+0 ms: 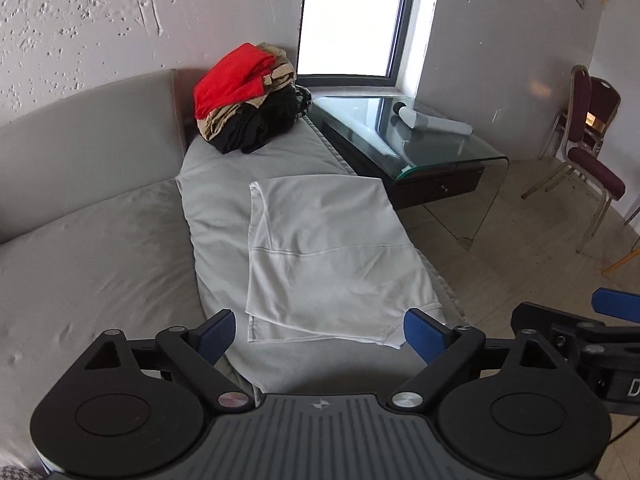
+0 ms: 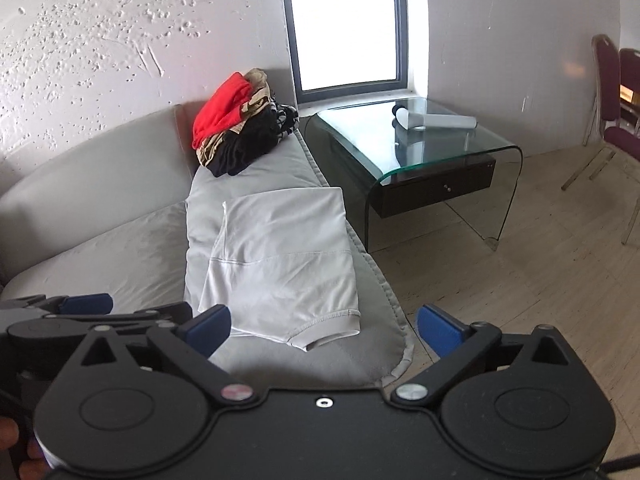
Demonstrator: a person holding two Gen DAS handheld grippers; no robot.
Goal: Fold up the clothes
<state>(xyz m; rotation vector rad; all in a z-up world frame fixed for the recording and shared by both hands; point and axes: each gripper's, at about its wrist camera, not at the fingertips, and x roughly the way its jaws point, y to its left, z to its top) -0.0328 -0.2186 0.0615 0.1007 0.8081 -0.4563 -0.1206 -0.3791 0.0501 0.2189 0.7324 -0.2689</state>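
Note:
A white garment lies folded flat on the grey sofa cushion; it also shows in the right wrist view. My left gripper is open and empty, hovering just short of the garment's near edge. My right gripper is open and empty, also just short of the near edge. The right gripper shows at the right edge of the left wrist view. A pile of red, tan and black clothes sits at the sofa's far end, also seen in the right wrist view.
A glass side table with a white cylinder stands right of the sofa, under a window. Maroon chairs stand by the far right wall. Beige floor lies to the right. The sofa back rises at left.

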